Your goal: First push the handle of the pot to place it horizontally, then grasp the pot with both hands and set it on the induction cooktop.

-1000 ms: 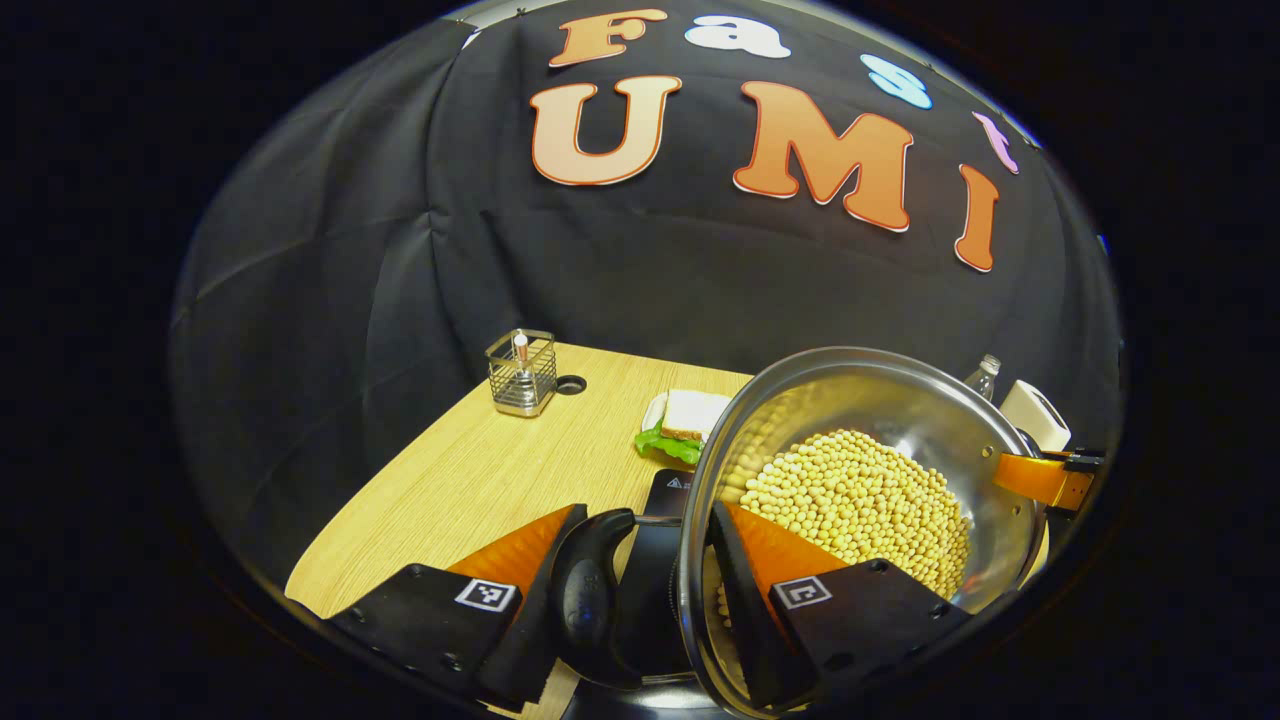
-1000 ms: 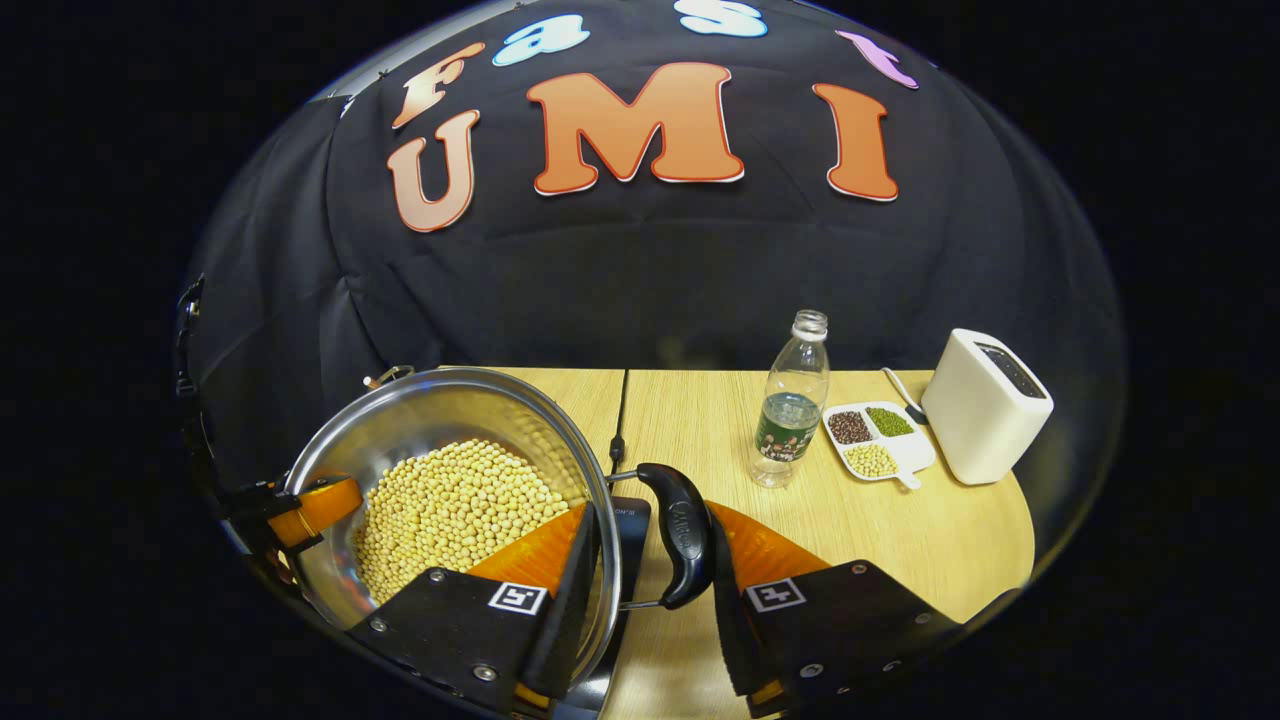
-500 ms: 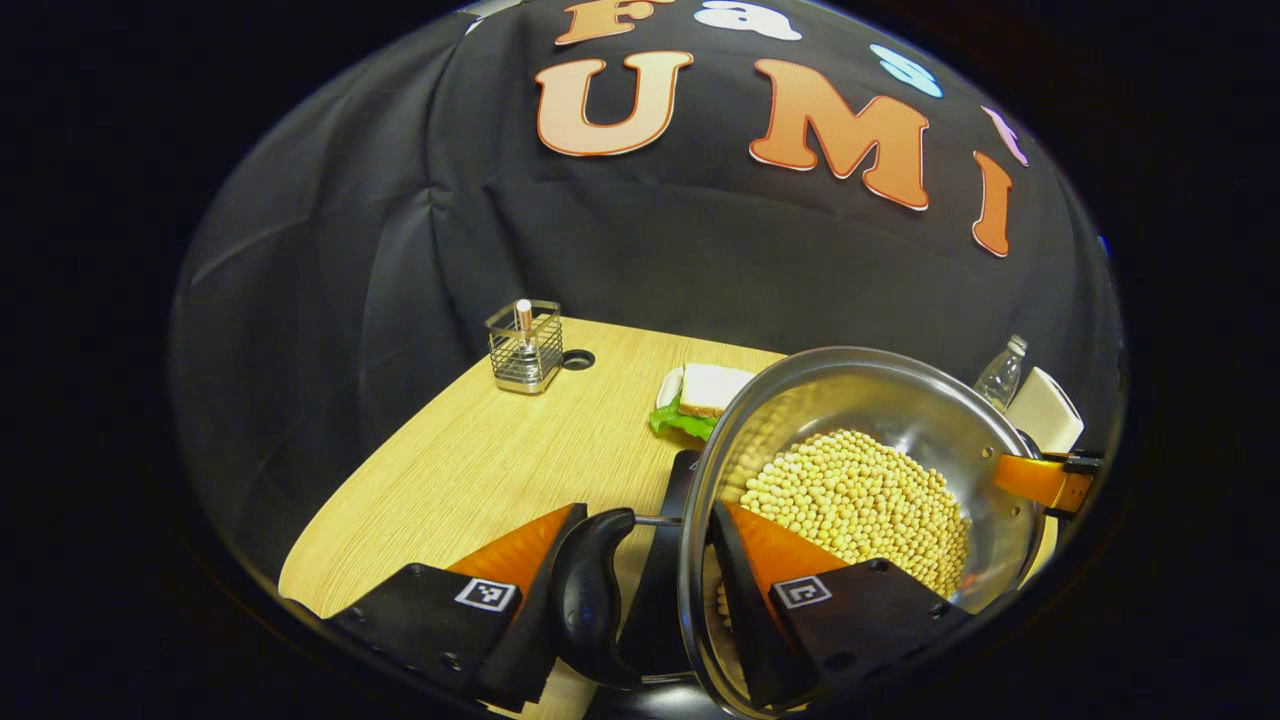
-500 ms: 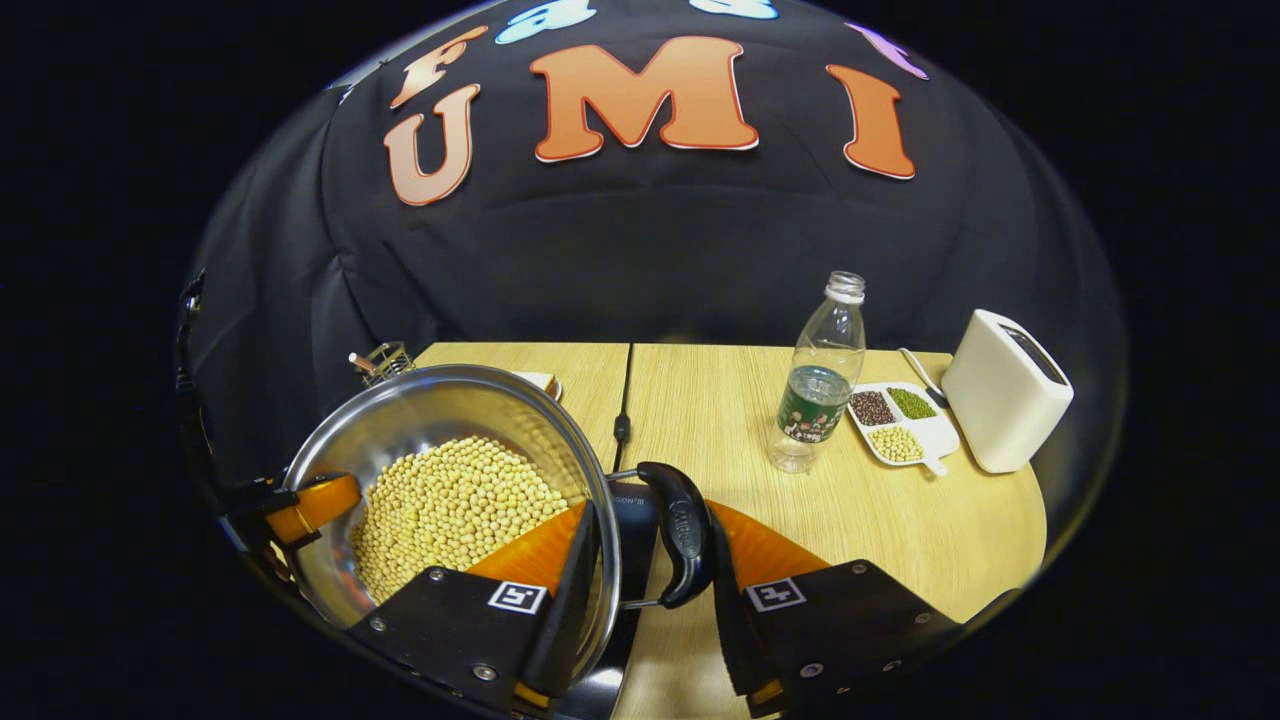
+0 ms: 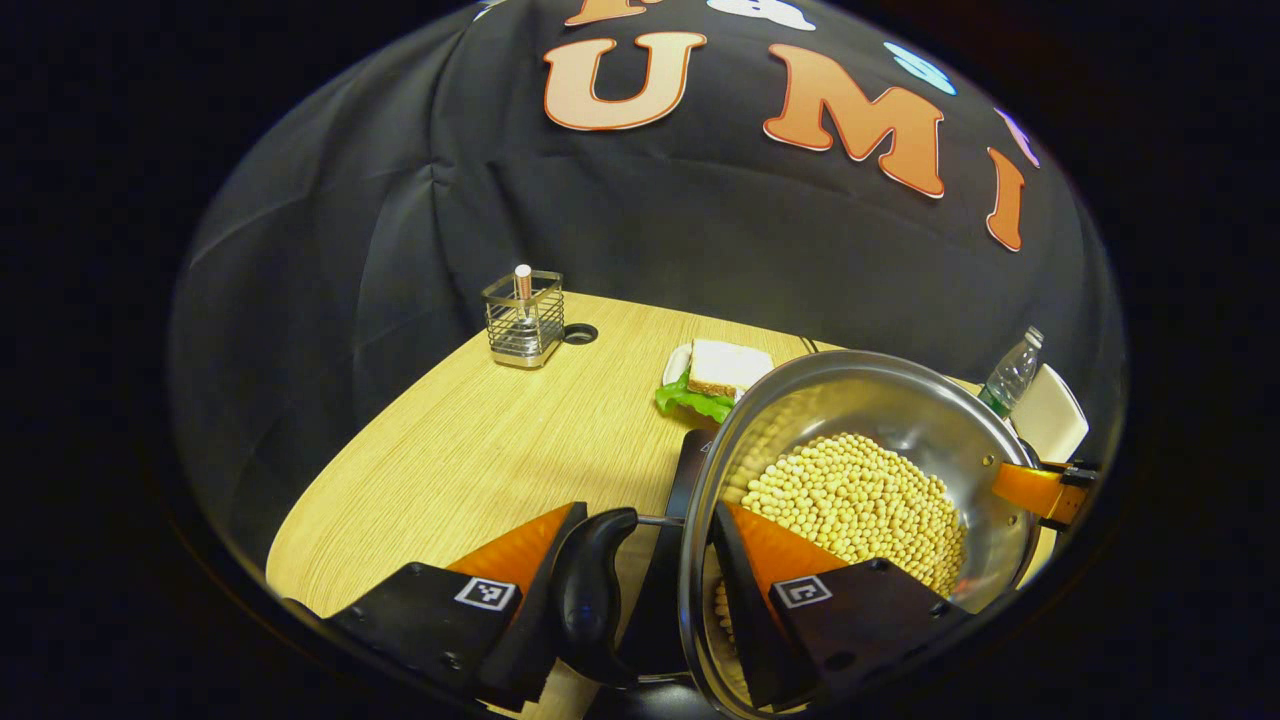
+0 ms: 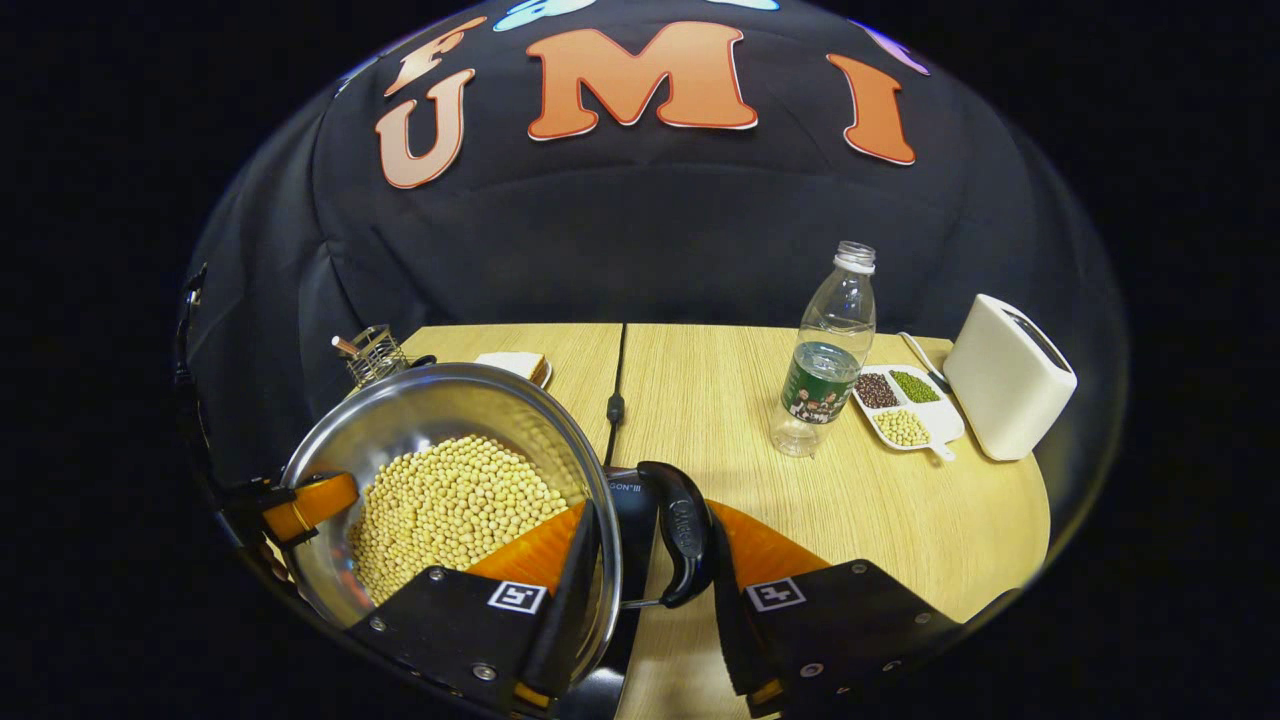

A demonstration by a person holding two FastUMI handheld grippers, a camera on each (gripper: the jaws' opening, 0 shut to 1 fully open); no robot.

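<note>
A steel pot [image 5: 880,395] [image 6: 440,410] full of soybeans [image 5: 860,505] [image 6: 450,510] hangs between both grippers. My left gripper [image 5: 648,515] is shut on the pot's black handle [image 5: 588,590], one finger inside the rim and the other outside the handle. My right gripper [image 6: 652,515] grips the opposite black handle [image 6: 685,535] the same way. Each view shows the other gripper's orange finger at the far rim. The black induction cooktop [image 5: 690,470] [image 6: 625,490] lies under the pot; whether the pot touches it is hidden.
On the wooden table [image 5: 480,450] stand a wire holder [image 5: 522,318] and a sandwich [image 5: 722,375] at the back. A water bottle [image 6: 825,360], a divided dish of beans [image 6: 900,405] and a white box appliance [image 6: 1010,375] stand at the right. A cable [image 6: 612,400] runs back from the cooktop.
Both grippers have moved together with the pot; the table and its objects slid upward in both views and more of the cooktop shows. Both grips are unchanged.
</note>
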